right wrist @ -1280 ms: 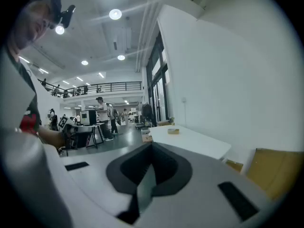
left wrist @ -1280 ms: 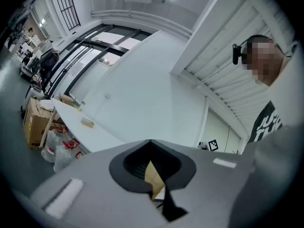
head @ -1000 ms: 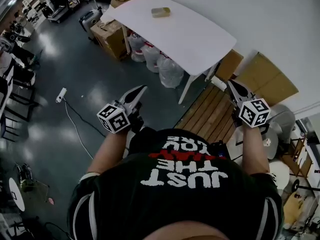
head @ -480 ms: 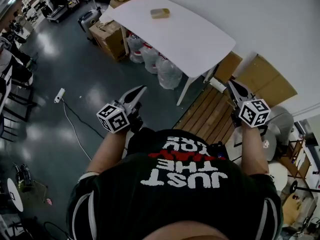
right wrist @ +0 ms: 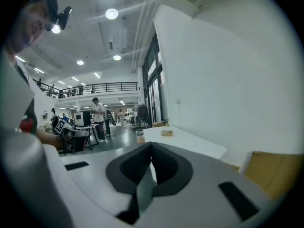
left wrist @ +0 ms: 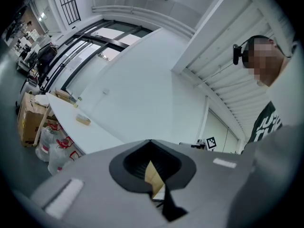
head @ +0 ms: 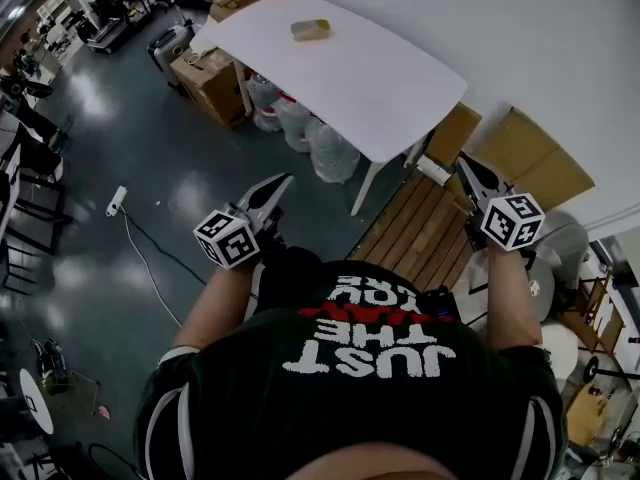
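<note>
Two grippers, both held in free air on the near side of the table [head: 340, 68], touching nothing.

- Left gripper [head: 281, 181]: jaws pressed together, nothing between them. Tips aim toward the table's near long edge, over the dark floor [head: 120, 148].
- Right gripper [head: 466, 165]: jaws likewise closed and empty. It sits just off the table's near right corner, above the pallet [head: 420, 233] beside that corner, and is the nearer of the two.
- Table: white, ahead of both pairs of jaws. Its long axis runs far-left to near-right.
- One tan block [head: 310, 29]: at the table's far end, well apart from both grippers.
- Boxes [head: 212, 73] and bags [head: 300, 128]: at the table's left side.
- Cardboard sheets [head: 530, 163]: right of the table.
- Forearms: stretched forward, marker cubes facing up.
</note>
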`<state>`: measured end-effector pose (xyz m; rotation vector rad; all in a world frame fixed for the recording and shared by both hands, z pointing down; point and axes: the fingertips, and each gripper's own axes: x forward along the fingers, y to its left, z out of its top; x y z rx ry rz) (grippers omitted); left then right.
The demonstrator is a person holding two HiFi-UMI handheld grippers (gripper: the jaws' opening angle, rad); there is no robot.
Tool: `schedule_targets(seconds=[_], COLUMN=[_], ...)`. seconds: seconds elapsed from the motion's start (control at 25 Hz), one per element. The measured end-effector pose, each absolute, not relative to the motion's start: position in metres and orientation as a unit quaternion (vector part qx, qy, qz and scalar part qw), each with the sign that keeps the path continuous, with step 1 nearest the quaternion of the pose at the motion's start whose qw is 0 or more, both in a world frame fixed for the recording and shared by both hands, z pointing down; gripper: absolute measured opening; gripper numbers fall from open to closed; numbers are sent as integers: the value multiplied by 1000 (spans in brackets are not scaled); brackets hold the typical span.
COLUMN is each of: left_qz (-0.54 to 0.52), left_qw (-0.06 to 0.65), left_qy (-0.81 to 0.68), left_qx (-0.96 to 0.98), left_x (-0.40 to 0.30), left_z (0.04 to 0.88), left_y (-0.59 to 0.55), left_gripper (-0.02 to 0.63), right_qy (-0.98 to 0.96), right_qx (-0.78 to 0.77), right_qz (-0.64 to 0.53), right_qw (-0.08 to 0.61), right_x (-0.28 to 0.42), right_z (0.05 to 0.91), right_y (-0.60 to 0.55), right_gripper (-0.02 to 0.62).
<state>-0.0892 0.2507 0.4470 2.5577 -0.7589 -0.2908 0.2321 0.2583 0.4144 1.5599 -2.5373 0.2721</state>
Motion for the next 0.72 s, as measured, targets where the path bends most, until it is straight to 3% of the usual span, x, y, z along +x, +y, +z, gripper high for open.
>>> schedule_targets(seconds=[0.32, 0.72], left_qz=[-100, -82], left_qw=[249, 268], left_qy=[-263, -253], left_qx=[927, 926], left_x=[-79, -48], left_z=[463, 474], left_y=[163, -103], left_gripper=[8, 8], right_qy=[-840, -835], right_qx=[526, 530], right_qz=[102, 116], right_qw=[87, 94], right_x=[242, 256], right_z=[424, 416], right_y=[176, -75], right_gripper=[6, 6])
